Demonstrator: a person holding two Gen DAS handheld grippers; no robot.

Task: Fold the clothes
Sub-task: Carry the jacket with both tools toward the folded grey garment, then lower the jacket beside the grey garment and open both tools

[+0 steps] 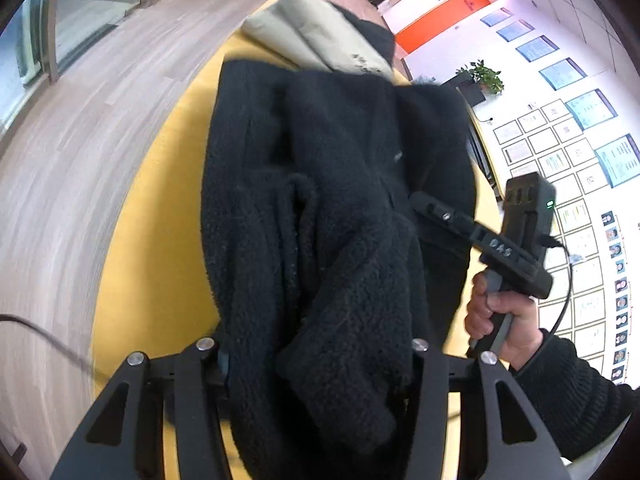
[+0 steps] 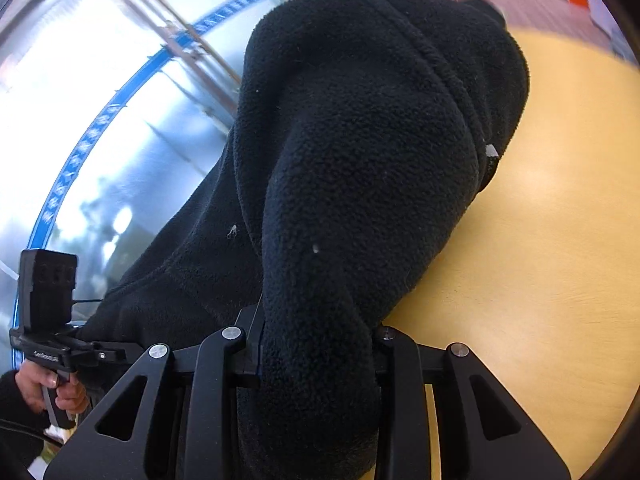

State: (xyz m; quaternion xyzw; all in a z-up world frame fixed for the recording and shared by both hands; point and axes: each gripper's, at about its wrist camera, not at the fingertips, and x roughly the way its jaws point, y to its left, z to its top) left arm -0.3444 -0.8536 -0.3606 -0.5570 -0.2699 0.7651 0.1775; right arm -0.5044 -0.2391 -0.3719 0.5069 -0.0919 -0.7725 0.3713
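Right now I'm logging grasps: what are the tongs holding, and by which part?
Both tongs, left and right, grip the black fleece jacket. Each clamps a bunched fold of fabric; which part of the garment cannot be told.

Fleece garment (image 1: 320, 200) – plain black, no pattern. Table (image 1: 160, 240) – solid yellow. Folded cloth (image 1: 316, 28) behind – pale beige-green w/ small dark print. Both grippers – matte black w/ silver screws. Floor (image 1: 80, 140) – light wood-grain.

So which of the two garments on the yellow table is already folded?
The beige folded garment at the table's far end. The black fleece jacket is loose, gripped by both the left gripper and right gripper.
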